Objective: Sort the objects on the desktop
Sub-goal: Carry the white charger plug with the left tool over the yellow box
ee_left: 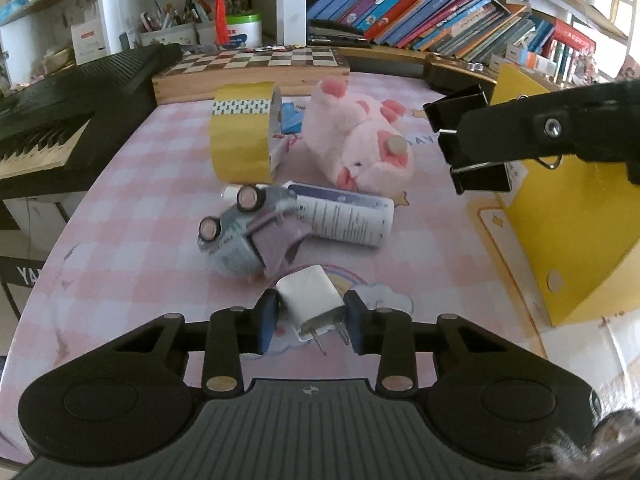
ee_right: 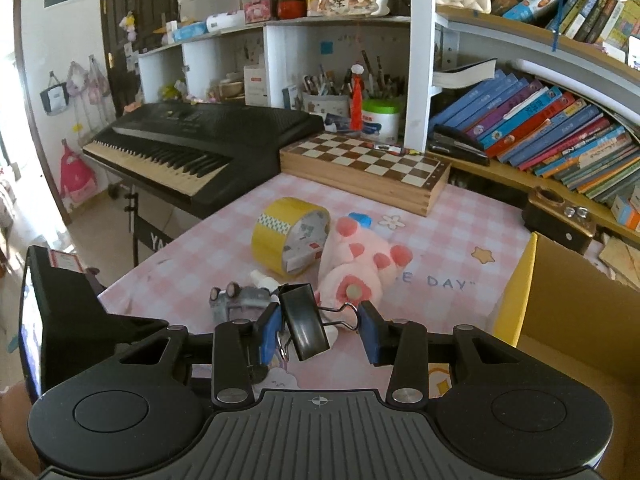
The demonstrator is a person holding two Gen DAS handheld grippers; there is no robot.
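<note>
In the left wrist view the left gripper sits at 6 o'clock, its jaws clamped on a white charger that lies on the pink checked worktop with its two prongs pointing toward the camera. Just beyond it, toward 12 o'clock, a toy car lies on its side with its wheels up, touching a white tube that lies across the worktop. Farther toward 12 o'clock a yellow tape roll stands on edge, and a pink plush pig lies just to its right. At 3 o'clock a yellow box stands at the worktop's edge, and above it the right gripper reaches in from the right, carrying black binder clips clear of the worktop. In the right wrist view the right gripper has its jaws closed on a binder clip by its wire handles, the black body hanging tilted between the blue pads. Beyond it the car, tape roll and pig lie toward 12 o'clock, and the box, open at the top, stands at 3 o'clock. A chessboard rests at the far edge of the worktop, with a keyboard at 10 o'clock and books on a shelf at 2 o'clock.
</note>
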